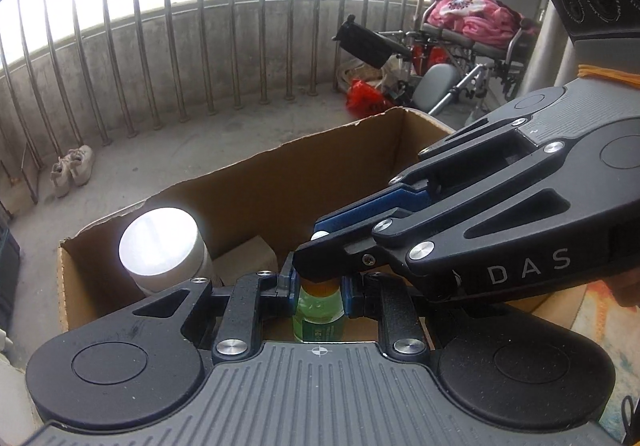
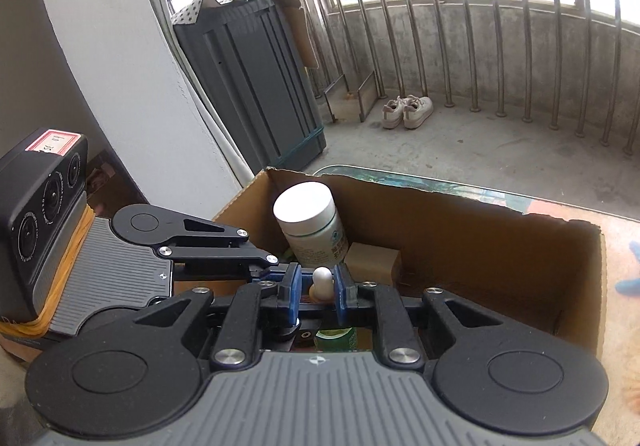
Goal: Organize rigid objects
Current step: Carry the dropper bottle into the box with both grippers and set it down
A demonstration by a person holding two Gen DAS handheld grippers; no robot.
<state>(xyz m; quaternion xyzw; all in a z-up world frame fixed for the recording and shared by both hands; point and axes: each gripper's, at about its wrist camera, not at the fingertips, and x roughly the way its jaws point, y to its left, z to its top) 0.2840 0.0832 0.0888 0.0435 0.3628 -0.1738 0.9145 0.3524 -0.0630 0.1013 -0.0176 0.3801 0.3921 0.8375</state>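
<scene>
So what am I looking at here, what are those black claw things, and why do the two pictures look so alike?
Those claws are hand-held grippers, one in each of a person's hands; no robot arm is involved. Each carries a wide-angle camera looking along its own two fingers, so one picture is the left gripper's view and the other the right's.

In the left view, the left gripper is closed around a small bottle of green liquid, and the right gripper reaches in from the right, its tips above that bottle.

In the right view, the right gripper has a small white rounded piece between its blue pads; whether it squeezes it I cannot tell.

Both hover over an open cardboard box holding a white-capped jar and a small brown block.
</scene>
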